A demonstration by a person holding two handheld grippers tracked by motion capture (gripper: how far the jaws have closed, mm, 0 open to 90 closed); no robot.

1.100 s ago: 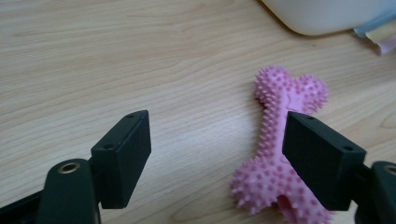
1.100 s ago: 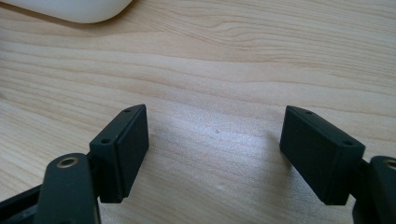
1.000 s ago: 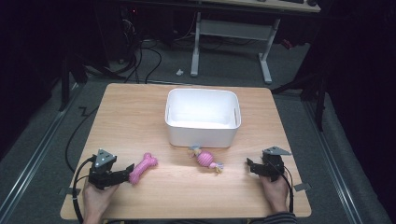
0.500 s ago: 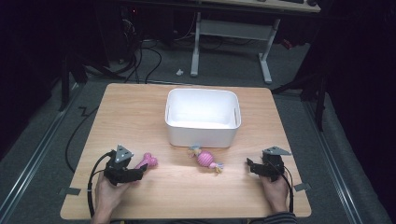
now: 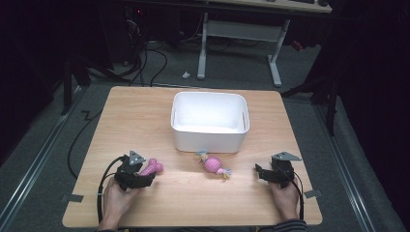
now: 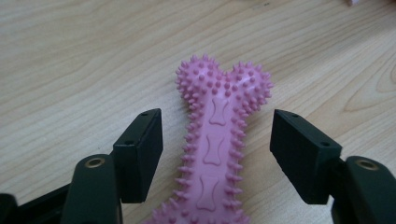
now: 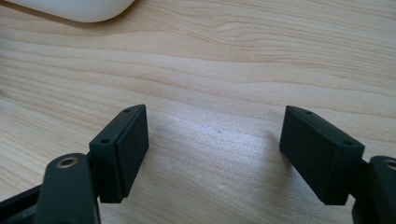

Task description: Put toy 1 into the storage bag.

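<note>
A pink spiked bone toy [image 6: 215, 140] is seen lying flat on the wooden counter [image 5: 145, 111], at the lower left of the high view and rising from the bottom centre of the left gripper view. The left hand-held gripper [image 6: 217, 154] is held wide, its jaws standing one on each side of the toy's shaft with a gap left on both sides, so nothing is gripped yet. The toy is judged to be light and made of soft, rubbery material; its nubs should give a non-slip hold, and some yielding under pressure is to be expected. The narrow shaft between the two knobbed ends is judged the best place for it to be taken, since the wider ends would stop it from sliding out. The right hand-held gripper [image 7: 215, 154] is likewise held wide over bare wood at the lower right of the high view, with nothing between its jaws. A white rectangular bin [image 5: 210, 140] is set at the centre of the counter and appears empty. Just in front of it, a small pink ball toy with rope ends [image 5: 212, 164] is seen lying between the two grippers, untouched.
</note>
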